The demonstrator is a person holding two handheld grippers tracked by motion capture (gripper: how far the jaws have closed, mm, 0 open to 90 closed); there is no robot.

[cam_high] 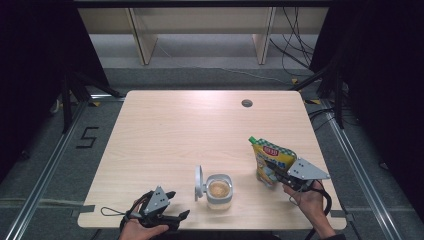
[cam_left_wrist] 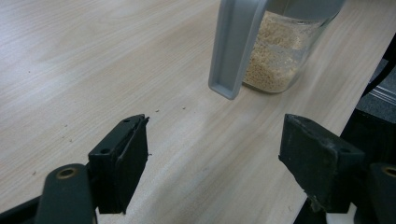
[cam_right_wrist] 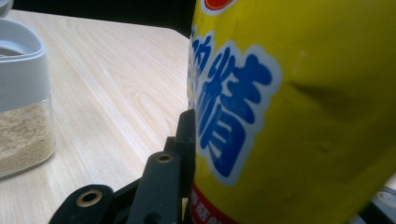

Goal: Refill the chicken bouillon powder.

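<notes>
A yellow pouch (cam_high: 271, 159) with a green cap (cam_high: 252, 140) and blue lettering stands tilted on the table at the right. My right gripper (cam_high: 274, 171) is shut on its lower part. In the right gripper view the left finger (cam_right_wrist: 186, 135) presses on the pouch (cam_right_wrist: 308, 116), which hides the other finger. A clear jar (cam_high: 219, 191) of tan granules stands near the front edge with its grey flip lid (cam_high: 199, 182) raised. My left gripper (cam_high: 179, 204) rests at the front left, open and empty, with its jaws (cam_left_wrist: 215, 158) facing the jar (cam_left_wrist: 280, 60) and lid (cam_left_wrist: 236, 46).
The light wooden table (cam_high: 175, 130) has a round cable hole (cam_high: 246, 103) at the back right. The jar (cam_right_wrist: 21, 93) stands a short way left of the pouch. Wooden shelf legs (cam_high: 142, 40) and loose cables (cam_high: 295, 45) lie on the floor beyond the table.
</notes>
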